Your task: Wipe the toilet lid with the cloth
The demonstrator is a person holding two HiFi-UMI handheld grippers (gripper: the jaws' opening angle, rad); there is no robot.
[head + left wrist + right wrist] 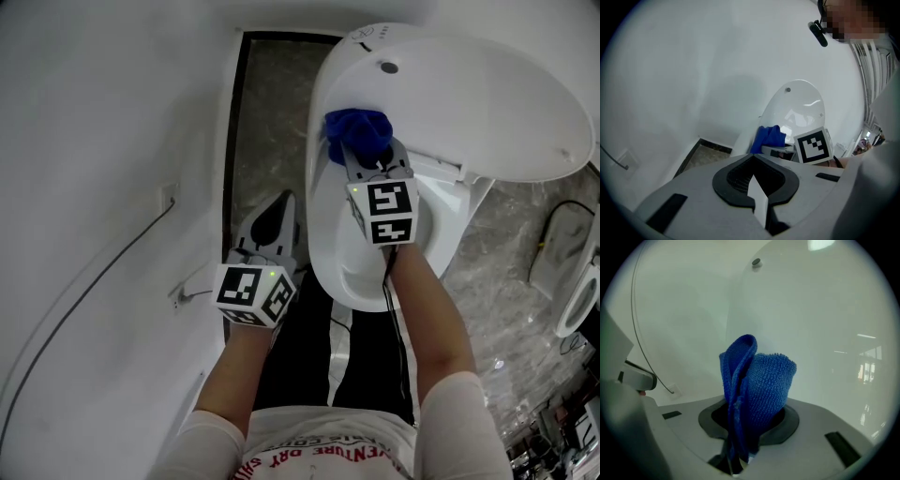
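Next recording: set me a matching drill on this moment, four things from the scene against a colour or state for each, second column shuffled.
Things:
1. left gripper
2. right gripper
3. cloth
4. toilet lid

Colour or state:
A. blue, bunched up
B. jaws together, nothing between them
C. white and glossy
D. jaws clamped on the cloth

Pairs: 1-B, 2-D, 3-A, 4-C
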